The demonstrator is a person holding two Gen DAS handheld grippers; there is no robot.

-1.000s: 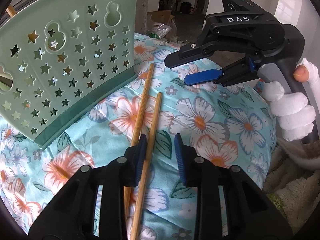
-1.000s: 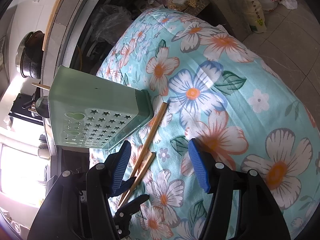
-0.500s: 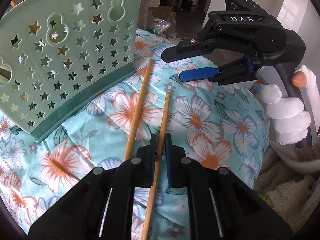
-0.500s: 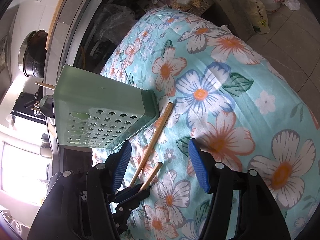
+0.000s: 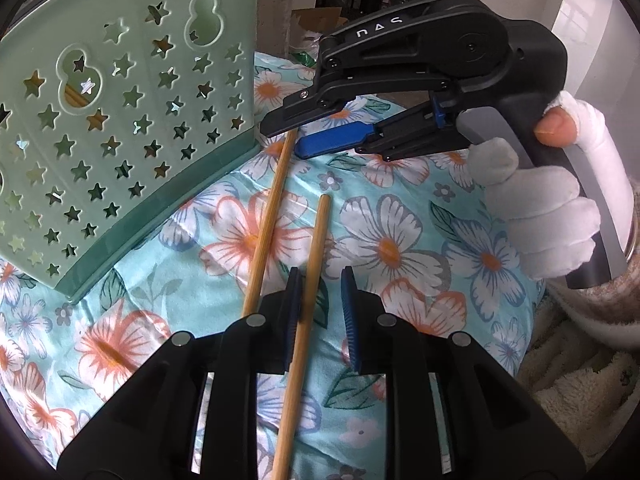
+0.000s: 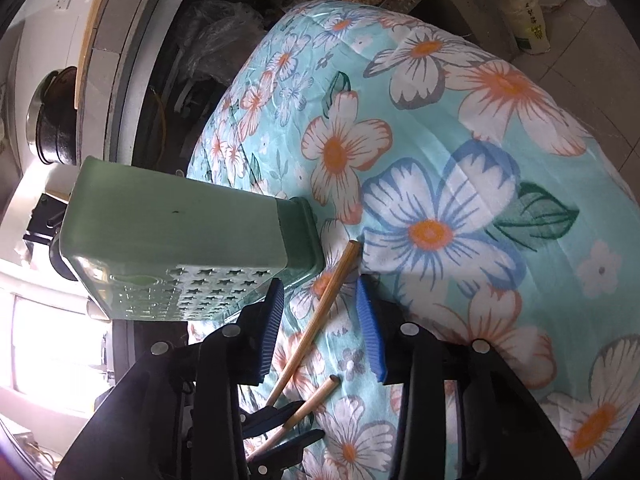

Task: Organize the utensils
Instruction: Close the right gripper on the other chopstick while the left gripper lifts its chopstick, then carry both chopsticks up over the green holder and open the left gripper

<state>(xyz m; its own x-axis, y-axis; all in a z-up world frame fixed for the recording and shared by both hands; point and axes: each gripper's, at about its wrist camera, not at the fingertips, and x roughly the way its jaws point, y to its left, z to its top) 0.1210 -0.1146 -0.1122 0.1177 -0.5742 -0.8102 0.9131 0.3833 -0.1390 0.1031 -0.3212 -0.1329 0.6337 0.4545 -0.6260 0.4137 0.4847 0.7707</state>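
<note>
Two wooden chopsticks lie on the floral cloth beside a green star-cut utensil holder (image 5: 120,120) (image 6: 180,240). My left gripper (image 5: 322,312) (image 6: 286,426) has its jaws opening. The shorter-looking chopstick (image 5: 316,240) (image 6: 316,398) runs between them, against the left pad only. My right gripper (image 6: 320,320) (image 5: 290,140) is closing around the far end of the other chopstick (image 6: 332,292) (image 5: 268,216), next to the holder's corner. Its pads stand clear of the stick on both sides. A white-gloved hand (image 5: 540,216) holds the right gripper's handle.
The floral cloth (image 5: 400,248) (image 6: 440,120) covers a rounded table whose edge drops away at the right. Several chopsticks (image 5: 76,96) show through the holder's holes. Bags (image 6: 528,20) lie on the floor beyond, a pot (image 6: 52,120) sits far left, and fluffy fabric (image 5: 580,380) lies beside the table.
The left jaws closed onto the right-hand chopstick and have now parted again. The right gripper moved in toward the holder over the other chopstick's end, and its jaws narrowed.
</note>
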